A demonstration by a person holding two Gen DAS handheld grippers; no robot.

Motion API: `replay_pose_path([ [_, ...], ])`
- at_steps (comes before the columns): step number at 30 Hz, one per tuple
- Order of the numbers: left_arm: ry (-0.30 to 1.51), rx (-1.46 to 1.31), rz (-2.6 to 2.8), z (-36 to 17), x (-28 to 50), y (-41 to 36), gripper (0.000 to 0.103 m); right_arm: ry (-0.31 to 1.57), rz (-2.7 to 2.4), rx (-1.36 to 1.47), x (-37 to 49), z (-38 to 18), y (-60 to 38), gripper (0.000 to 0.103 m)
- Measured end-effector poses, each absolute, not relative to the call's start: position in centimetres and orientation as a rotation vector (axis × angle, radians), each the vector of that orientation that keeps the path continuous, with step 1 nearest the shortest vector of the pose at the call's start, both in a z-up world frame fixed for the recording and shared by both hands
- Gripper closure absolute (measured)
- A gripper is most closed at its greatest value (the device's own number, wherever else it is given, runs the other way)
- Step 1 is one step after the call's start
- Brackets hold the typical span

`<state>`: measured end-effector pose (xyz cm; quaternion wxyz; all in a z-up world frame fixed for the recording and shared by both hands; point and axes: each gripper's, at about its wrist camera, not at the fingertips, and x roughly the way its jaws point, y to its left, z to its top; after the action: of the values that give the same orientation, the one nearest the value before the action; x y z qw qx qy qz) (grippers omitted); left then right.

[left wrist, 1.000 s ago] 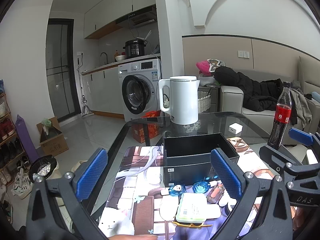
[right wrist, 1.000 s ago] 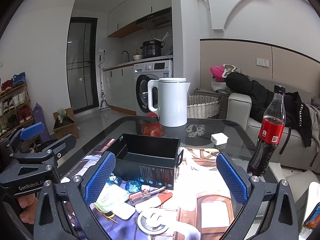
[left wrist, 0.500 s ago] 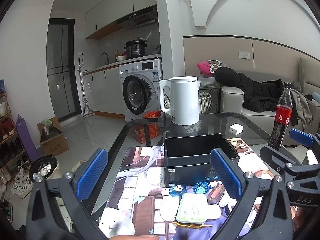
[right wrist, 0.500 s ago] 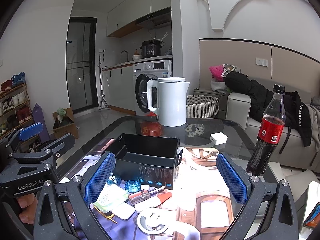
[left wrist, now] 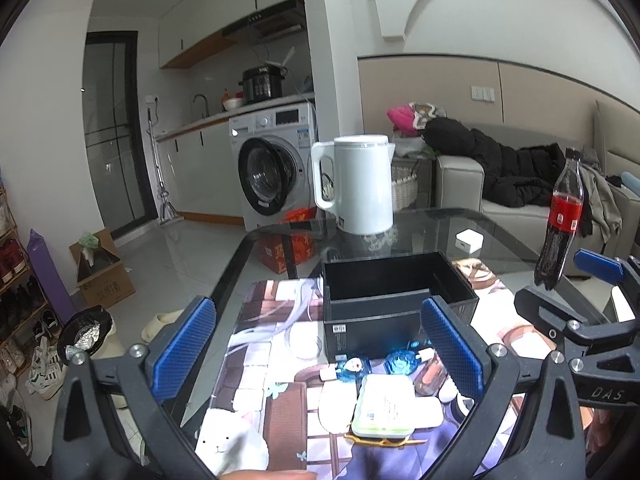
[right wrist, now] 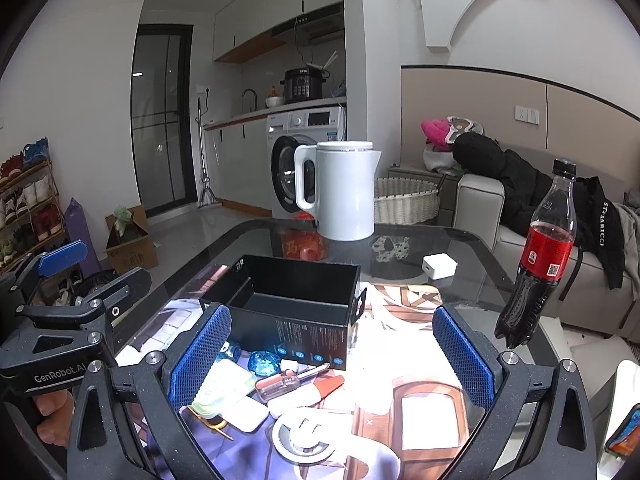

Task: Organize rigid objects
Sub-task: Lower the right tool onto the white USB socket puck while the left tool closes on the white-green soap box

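— Both hand-held grippers, left (left wrist: 316,350) and right (right wrist: 330,354), hung wide open above the tabletop (right wrist: 472,248), holding nothing.

— And the things?

— Small items lay clustered at six o'clock of the empty black box (right wrist: 296,300); the kettle (right wrist: 340,190) stood at twelve.

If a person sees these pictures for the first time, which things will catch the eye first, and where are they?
First is the open black box, empty, in the middle of the glass table, with a heap of small items just in front of it. Behind it stands the tall white kettle, and the cola bottle stands at the table's right edge.
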<state>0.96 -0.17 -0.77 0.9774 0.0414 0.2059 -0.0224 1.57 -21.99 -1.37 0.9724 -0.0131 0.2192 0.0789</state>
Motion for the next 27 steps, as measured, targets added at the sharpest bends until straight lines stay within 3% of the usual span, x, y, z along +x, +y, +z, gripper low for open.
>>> replay_pose_path([
  [18, 0.856, 0.181, -0.151, -6.2, 5.8, -1.9, 0.003, 0.804, 0.205, -0.09, 5.9, -6.5, -21.4, 0.0],
  [27, 0.92, 0.262, -0.209, -7.3, 7.5, -2.4, 0.003, 0.944, 0.215, -0.116, 7.2, -8.9, -22.7, 0.001],
])
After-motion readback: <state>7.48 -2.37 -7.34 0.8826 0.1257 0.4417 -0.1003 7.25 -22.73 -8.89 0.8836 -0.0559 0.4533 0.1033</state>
